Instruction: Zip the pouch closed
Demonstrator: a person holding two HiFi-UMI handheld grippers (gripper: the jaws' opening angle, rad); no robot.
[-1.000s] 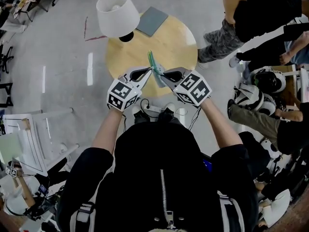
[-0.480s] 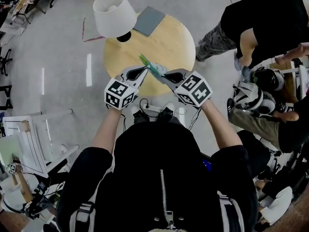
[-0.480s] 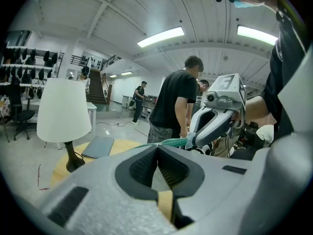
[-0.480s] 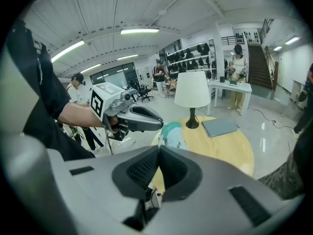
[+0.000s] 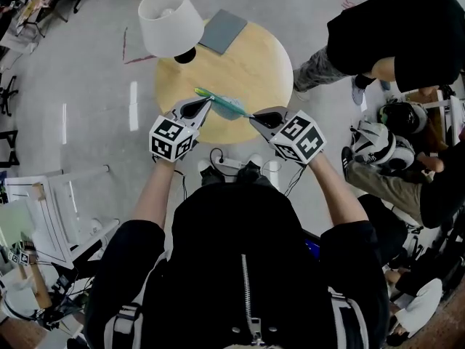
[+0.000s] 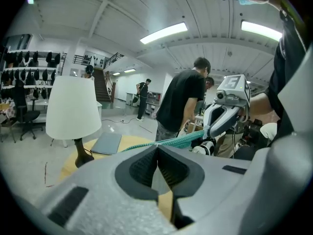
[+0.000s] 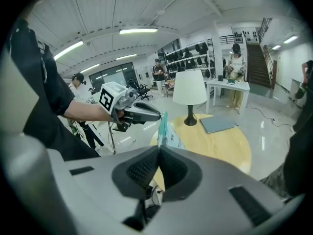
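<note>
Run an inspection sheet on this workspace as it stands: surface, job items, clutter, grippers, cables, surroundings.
Surface: round wooden table, mostly bare.
Job's things: teal pouch held in the air over the table's near edge, stretched between both grippers; zip state too small to tell.
Clutter: white-shaded lamp and grey flat pad at the table's far side.
Grippers: left gripper shut on one end of the pouch; right gripper shut on the other end.
Cables: black cables low down by the table's near edge.
Surroundings: bystanders and helmets to the right.
</note>
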